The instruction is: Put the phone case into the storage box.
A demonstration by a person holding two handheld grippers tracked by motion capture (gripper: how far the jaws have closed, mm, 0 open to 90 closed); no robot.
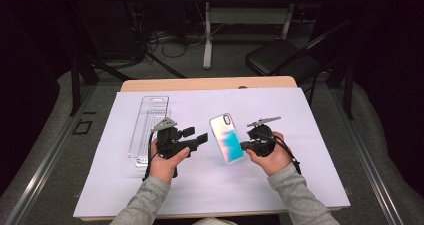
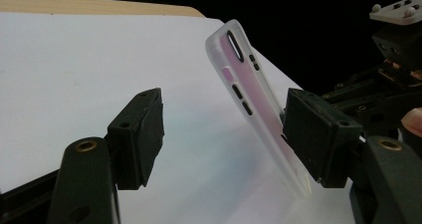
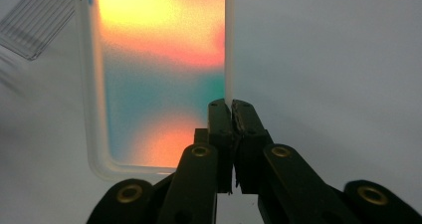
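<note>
A translucent phone case (image 1: 227,137) with a pink and teal sheen is held up off the white sheet, tilted, with its camera cutout at the far end. My right gripper (image 1: 245,145) is shut on its lower right edge; the right gripper view has the closed jaws (image 3: 231,107) pinching the rim of the case (image 3: 159,74). My left gripper (image 1: 196,135) hovers just left of the case, pointing at it, with its jaws apart. In the left gripper view (image 2: 226,119) the case (image 2: 249,99) stands on edge beyond the right-hand jaw and nothing is between the pads.
A clear plastic packaging tray (image 1: 148,127) lies lengthwise on the white sheet (image 1: 300,175) to the left of my left hand, and its corner is in the right gripper view (image 3: 30,30). A black folding chair (image 1: 280,57) stands beyond the table's far edge.
</note>
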